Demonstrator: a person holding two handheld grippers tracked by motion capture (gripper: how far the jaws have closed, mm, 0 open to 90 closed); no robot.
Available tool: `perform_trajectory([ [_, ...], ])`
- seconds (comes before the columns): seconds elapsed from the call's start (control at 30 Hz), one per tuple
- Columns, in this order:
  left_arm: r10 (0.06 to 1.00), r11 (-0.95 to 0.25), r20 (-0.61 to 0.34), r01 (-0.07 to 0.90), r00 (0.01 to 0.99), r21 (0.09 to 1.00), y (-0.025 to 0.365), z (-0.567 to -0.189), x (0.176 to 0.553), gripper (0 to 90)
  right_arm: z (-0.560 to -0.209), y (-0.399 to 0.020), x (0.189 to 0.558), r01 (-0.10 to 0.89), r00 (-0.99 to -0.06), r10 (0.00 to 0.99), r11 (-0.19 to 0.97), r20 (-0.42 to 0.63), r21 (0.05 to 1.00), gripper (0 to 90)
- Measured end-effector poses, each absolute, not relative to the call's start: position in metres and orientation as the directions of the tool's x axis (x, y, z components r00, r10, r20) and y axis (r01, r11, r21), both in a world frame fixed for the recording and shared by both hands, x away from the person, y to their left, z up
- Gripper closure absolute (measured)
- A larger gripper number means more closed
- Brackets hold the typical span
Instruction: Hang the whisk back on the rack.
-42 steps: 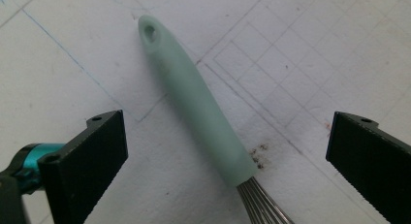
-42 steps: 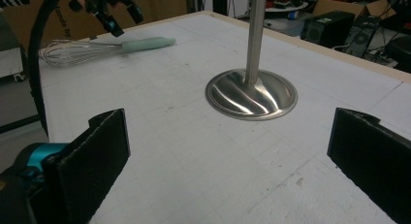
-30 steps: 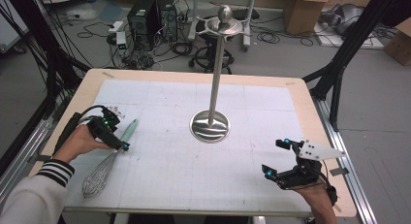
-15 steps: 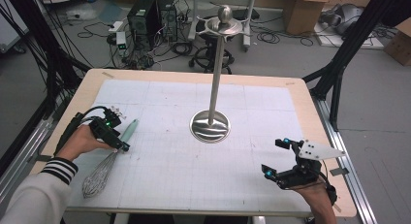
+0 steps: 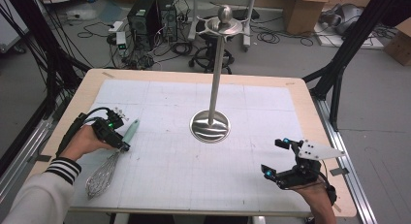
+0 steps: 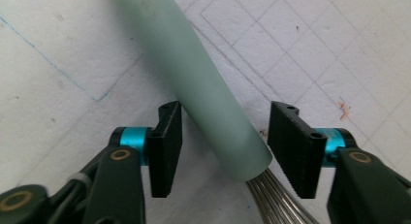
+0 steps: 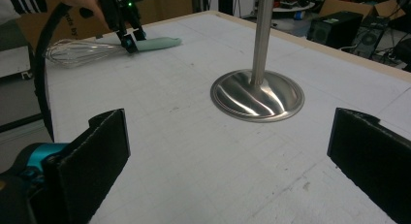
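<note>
The whisk (image 5: 109, 161) lies flat near the left edge of the surface (image 5: 271, 88), its green handle (image 6: 208, 88) between the left gripper's (image 6: 220, 146) jaws. They have just been closing, yet gaps remain on both sides, so nothing is clenched. The right gripper (image 5: 281, 158) rests released near the right edge. The steel stand (image 5: 211, 124) rises mid-surface, well apart from both, blocking nothing.

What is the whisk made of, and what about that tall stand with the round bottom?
The whisk has thin shiny wires, probably steel, since they glint. Its pale green handle looks matte and smooth, likely silicone or plastic; the look alone cannot settle which. The stand seems polished metal: its round base mirrors light in bright streaks.
</note>
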State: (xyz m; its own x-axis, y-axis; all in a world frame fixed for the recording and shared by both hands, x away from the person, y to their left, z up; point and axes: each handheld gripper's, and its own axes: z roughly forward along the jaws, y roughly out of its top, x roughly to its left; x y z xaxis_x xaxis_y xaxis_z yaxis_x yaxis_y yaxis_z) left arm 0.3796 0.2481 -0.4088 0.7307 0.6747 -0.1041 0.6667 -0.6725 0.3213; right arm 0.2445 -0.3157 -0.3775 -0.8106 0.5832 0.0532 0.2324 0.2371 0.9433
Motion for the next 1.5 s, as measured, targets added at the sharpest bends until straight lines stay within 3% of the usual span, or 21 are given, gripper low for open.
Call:
perform_trajectory([
  [0.7,0.682,-0.672,-0.122,0.684,0.721,0.284,0.237,-0.406,0.378,64.7,-0.377,-0.314,0.245,0.235,-0.811,0.583,0.241,0.054,0.942,0.4],
  [1.07,0.618,-0.745,-0.054,0.607,0.784,0.278,0.230,-0.402,0.373,69.3,-0.377,-0.315,0.245,0.234,-0.811,0.582,0.239,0.054,0.942,0.5],
  [1.5,0.472,-0.786,-0.039,0.441,0.881,0.433,0.226,-0.372,0.359,69.3,-0.376,-0.316,0.244,0.230,-0.809,0.585,0.237,0.050,0.944,0.5],
])
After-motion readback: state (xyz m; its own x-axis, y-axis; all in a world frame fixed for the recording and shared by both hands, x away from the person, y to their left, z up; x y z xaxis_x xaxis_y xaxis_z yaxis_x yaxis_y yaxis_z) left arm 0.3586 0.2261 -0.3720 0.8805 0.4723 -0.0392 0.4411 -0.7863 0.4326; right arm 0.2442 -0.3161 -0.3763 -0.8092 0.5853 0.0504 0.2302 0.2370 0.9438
